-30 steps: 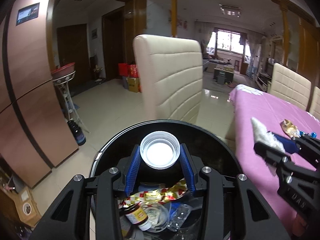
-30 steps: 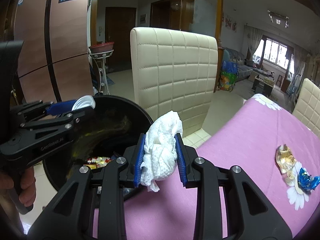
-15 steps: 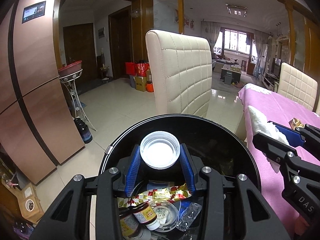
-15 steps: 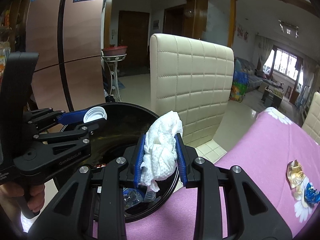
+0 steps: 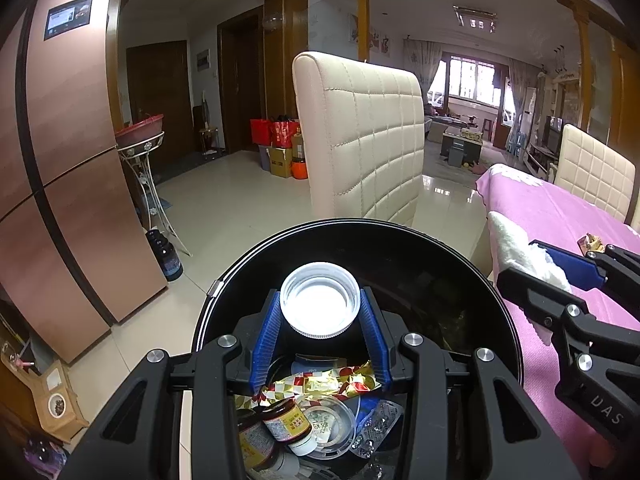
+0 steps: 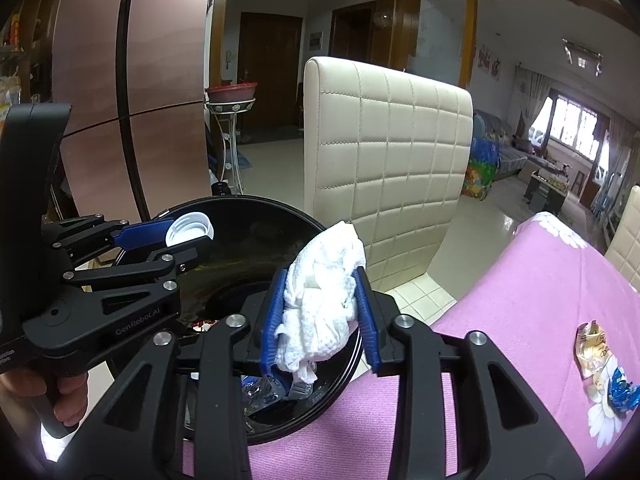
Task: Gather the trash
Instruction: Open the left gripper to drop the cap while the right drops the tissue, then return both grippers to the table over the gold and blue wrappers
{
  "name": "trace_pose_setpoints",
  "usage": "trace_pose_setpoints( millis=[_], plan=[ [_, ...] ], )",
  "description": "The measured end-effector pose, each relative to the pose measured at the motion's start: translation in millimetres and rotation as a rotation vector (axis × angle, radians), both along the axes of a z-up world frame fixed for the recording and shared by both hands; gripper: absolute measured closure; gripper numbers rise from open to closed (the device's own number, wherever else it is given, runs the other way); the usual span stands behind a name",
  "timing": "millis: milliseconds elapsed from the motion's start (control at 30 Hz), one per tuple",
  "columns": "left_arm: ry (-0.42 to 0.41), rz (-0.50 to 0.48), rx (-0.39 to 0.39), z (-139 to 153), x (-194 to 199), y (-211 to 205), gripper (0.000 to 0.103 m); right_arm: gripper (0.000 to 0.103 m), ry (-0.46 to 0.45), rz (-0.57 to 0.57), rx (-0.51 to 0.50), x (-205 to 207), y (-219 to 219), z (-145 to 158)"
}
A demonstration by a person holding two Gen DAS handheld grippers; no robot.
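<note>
Much of the round black trash bin (image 5: 400,248) is hidden behind the two black grippers, and its lower rim is cut off in both views. Inside it, what shows is a heap that is hard to sort: a red-and-gold foil wrapper (image 5: 320,384), two small brown jars with yellow labels (image 5: 286,420), a clear plastic lid (image 5: 332,424) and a blister pack (image 5: 376,432); anything deeper is out of sight.

The left gripper (image 5: 320,312) is clamped on one white plastic bottle cap (image 5: 320,304), hanging over the bin's mouth. A hand (image 6: 60,396) grips its handle, only the fingers showing.

The right gripper (image 6: 320,304) has its jaws opening around one crumpled white tissue (image 6: 324,300), which sits between the blue pads (image 6: 272,320) above the bin's near rim.

On the pink tablecloth (image 6: 520,320) two wrappers lie touching: one gold (image 6: 592,348), one blue (image 6: 622,390). Two cream quilted chairs (image 5: 368,148) show in the left view, the far one half cut off.
</note>
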State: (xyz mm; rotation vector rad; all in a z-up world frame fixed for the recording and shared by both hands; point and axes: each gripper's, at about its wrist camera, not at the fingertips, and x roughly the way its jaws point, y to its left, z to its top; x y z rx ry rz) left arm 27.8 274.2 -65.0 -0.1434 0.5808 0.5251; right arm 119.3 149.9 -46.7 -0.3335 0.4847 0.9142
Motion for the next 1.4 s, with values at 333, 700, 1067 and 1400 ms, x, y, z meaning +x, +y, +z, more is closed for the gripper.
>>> trace_pose_setpoints(
  millis=[333, 700, 1067, 1400],
  plan=[
    [0.011, 0.006, -0.022, -3.2, 0.6, 3.1, 0.064, 0.040, -0.025, -0.020, 0.015, -2.2, -5.5, 1.7],
    [0.011, 0.020, -0.027, -4.5, 1.5, 2.8, 0.064, 0.030, -0.030, -0.050, 0.024, -0.9, -7.9, 3.2],
    [0.006, 0.046, -0.032, -4.7, -0.3, 2.5, 0.025, 0.027, -0.029, -0.065, 0.035, -0.3, -11.0, 4.4],
    [0.016, 0.012, -0.017, 1.4, 12.5, -10.2, 0.025, 0.027, 0.002, -0.192, 0.004, 24.6, -33.6, -0.3]
  ],
)
